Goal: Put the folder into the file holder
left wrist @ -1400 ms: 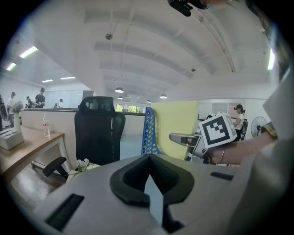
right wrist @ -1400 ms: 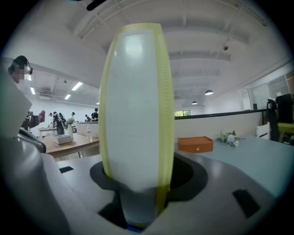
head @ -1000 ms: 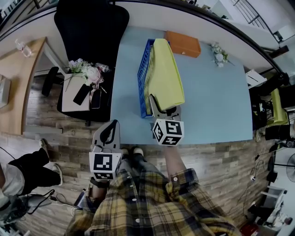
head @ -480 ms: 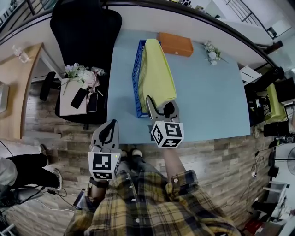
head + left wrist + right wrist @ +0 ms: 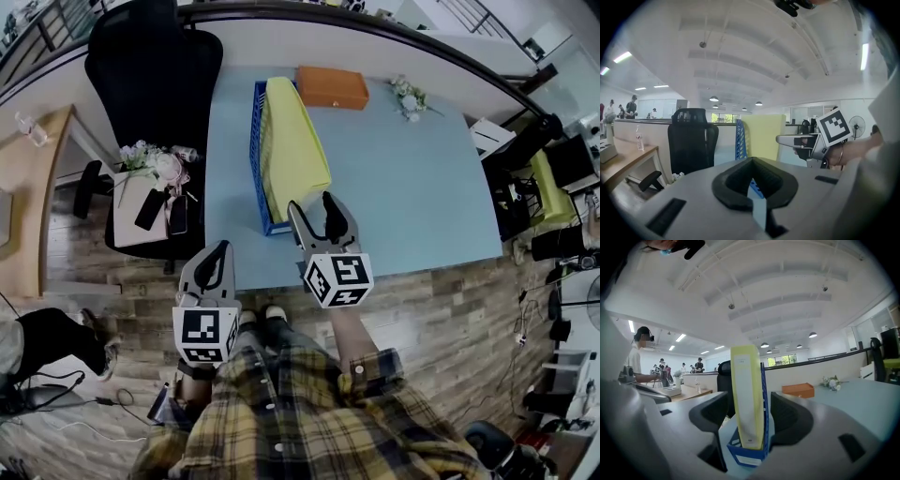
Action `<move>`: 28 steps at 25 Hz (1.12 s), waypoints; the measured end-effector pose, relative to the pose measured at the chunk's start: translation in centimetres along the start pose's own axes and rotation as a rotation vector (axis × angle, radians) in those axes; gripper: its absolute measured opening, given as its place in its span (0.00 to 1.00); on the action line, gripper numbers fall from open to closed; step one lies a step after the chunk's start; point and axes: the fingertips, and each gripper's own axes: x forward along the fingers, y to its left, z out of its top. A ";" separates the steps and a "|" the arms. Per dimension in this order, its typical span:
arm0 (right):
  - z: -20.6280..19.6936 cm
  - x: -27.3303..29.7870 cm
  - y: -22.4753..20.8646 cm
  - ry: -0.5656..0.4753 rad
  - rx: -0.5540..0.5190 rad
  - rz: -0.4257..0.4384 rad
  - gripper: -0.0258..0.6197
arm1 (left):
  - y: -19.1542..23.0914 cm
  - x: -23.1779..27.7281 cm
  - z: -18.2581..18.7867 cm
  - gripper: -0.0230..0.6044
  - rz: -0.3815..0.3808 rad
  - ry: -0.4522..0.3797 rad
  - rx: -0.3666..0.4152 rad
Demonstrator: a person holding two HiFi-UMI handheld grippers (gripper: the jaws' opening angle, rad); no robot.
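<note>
A yellow folder (image 5: 292,150) stands on edge in the blue file holder (image 5: 254,141) on the light blue table (image 5: 412,187). My right gripper (image 5: 317,210) is open just short of the holder's near end and touches nothing. In the right gripper view the folder (image 5: 746,394) and the holder (image 5: 749,454) show in the gap of the right gripper (image 5: 750,414). My left gripper (image 5: 214,265) is shut and empty, off the table's near left corner. The left gripper view shows the left gripper (image 5: 752,180), the folder (image 5: 764,136) and the right gripper (image 5: 801,140).
An orange box (image 5: 332,87) lies at the table's far edge with a small bunch of flowers (image 5: 408,97) to its right. A black office chair (image 5: 150,75) stands left of the table. A low stand (image 5: 155,187) beside it carries flowers and phones.
My right gripper has drawn back a little from the folder's near end, toward the table's front edge, with its jaws apart. The left gripper has stayed put.
</note>
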 end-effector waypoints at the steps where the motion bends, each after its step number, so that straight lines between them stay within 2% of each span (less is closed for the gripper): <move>1: 0.2 -0.6 -0.2 -0.004 0.004 -0.001 0.47 | -0.3 -0.1 0.2 0.02 -0.004 -0.003 0.004; 16: 0.2 -9.1 -2.3 0.040 0.078 0.105 0.44 | -4.4 -0.8 1.4 0.02 -0.061 -0.036 0.049; 28: -1.0 -13.9 -2.9 0.086 0.067 0.103 0.21 | -5.9 -1.0 0.7 0.02 -0.092 -0.029 0.038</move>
